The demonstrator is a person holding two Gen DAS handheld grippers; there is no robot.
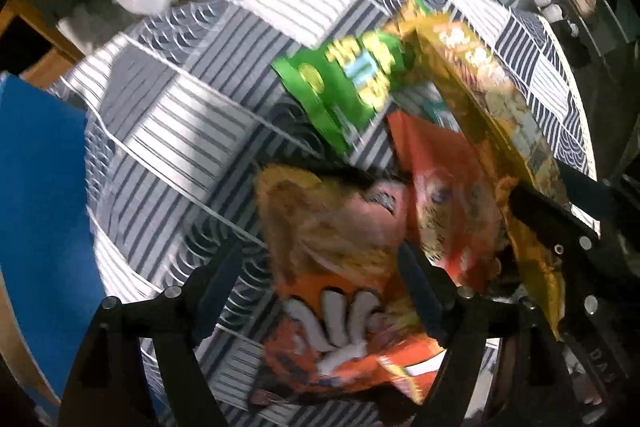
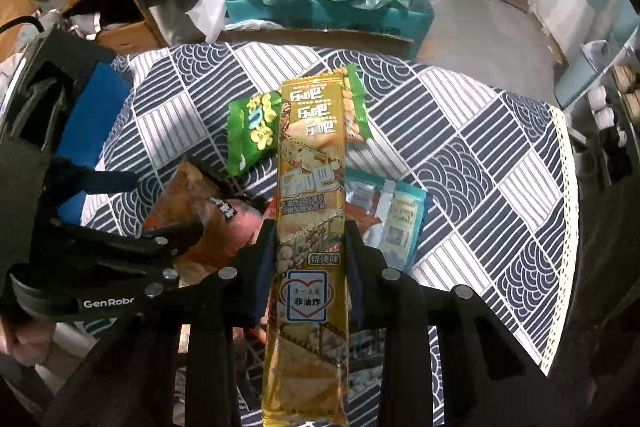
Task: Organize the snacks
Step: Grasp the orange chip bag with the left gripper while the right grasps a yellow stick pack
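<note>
Right tongs are clamped on a long gold pack, pinching it across its middle so it stands out lengthwise over the pile, its far end toward twelve o'clock. Left tongs hang apart over an orange bag, gripping nothing; the left-wrist view is blurred. On the desk, under a patterned cloth, a green bag lies at ten o'clock from the gold pack, a second green-edged bag at one, and a teal packet at four. Sorting looks mid-way: one pack lifted, the rest heaped. Next, the gold pack wants carrying clear of the heap and laying flat, and its long, limp shape may sag or swing.
</note>
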